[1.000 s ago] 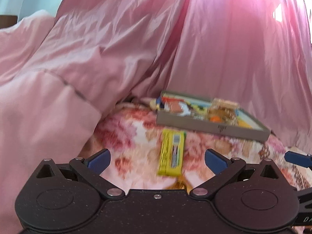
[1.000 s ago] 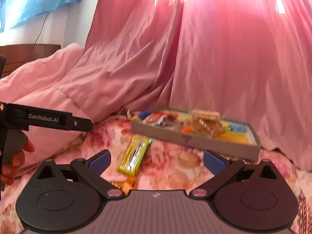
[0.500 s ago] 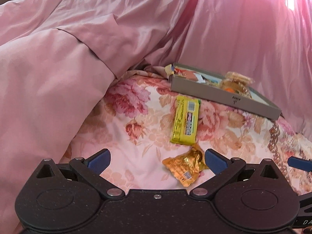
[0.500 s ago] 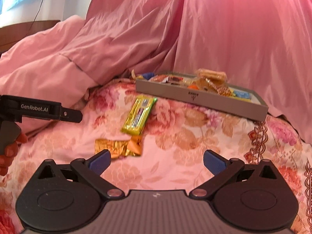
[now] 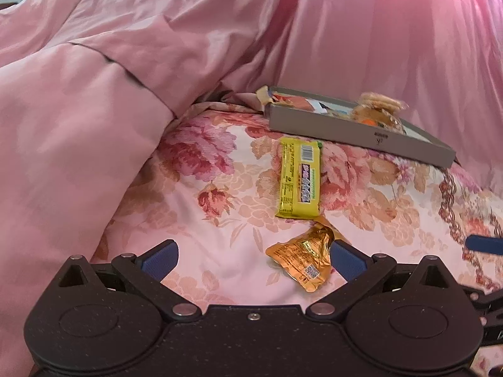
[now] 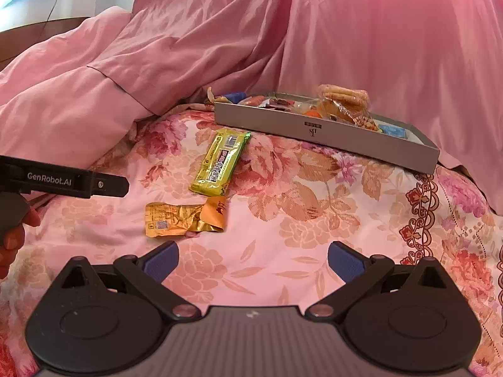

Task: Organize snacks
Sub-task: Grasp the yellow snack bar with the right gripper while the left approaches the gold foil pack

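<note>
A yellow snack bar (image 5: 300, 177) (image 6: 220, 161) and a crumpled orange packet (image 5: 303, 256) (image 6: 185, 216) lie on the floral bedsheet (image 5: 220, 204). Behind them a grey tray (image 5: 355, 132) (image 6: 314, 128) holds several snacks, with a clear pack of biscuits (image 6: 342, 97) on top. My left gripper (image 5: 253, 259) is open and empty, low over the sheet, with the orange packet just inside its right finger. My right gripper (image 6: 251, 260) is open and empty, nearer than both loose snacks. The left gripper's body (image 6: 63, 180) shows at the left of the right wrist view.
A pink duvet (image 5: 78, 125) is heaped at the left. A pink curtain (image 6: 377, 31) hangs behind the tray. A blue fingertip of the right gripper (image 5: 484, 245) shows at the right edge of the left wrist view.
Both grippers have tilted down and moved closer to the bed. The orange packet has come into view, and now lies between the left gripper's fingers.
</note>
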`<state>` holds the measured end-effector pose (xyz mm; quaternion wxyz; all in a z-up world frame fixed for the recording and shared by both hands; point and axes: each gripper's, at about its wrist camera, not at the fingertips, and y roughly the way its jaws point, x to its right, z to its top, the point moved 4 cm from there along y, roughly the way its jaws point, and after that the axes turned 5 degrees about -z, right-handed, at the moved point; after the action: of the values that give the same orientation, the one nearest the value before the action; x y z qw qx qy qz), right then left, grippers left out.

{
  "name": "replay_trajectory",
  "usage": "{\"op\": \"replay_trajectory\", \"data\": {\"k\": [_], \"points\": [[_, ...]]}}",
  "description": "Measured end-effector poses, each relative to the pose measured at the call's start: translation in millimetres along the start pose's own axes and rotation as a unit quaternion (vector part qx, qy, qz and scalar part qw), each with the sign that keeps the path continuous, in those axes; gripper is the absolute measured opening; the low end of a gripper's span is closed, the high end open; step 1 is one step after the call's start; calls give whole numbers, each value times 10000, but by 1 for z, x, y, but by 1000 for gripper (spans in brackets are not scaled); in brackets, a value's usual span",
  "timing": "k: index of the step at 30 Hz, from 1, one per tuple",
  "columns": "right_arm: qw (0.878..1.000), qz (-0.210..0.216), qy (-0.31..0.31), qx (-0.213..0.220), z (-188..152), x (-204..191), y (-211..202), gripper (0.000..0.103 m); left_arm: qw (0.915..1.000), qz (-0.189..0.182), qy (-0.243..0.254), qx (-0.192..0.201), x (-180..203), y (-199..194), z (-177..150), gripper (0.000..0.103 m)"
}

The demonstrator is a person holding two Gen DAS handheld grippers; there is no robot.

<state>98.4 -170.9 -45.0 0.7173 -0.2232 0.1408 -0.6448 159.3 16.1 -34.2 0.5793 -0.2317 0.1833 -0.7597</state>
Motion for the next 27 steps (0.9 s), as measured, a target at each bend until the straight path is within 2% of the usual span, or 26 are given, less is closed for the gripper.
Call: {"op": "replay_trajectory", "data": {"k": [9,14,23,27], "points": [[9998,-91,63,-147,2,5,12,103,9980,-286,549,-101,10,20,-5,102],[9997,-53,-36,-255,9,8,26,103,9920,-557,1117,-171,19,34,-3,102],[9991,157,-192,-344,53,9,67,103,9805,-1185,1517,-395,30,67,0,102],[9977,399,-291,-475,75,-4,92,103,9757,-1292,1686,-531,35,75,-1,102]]}}
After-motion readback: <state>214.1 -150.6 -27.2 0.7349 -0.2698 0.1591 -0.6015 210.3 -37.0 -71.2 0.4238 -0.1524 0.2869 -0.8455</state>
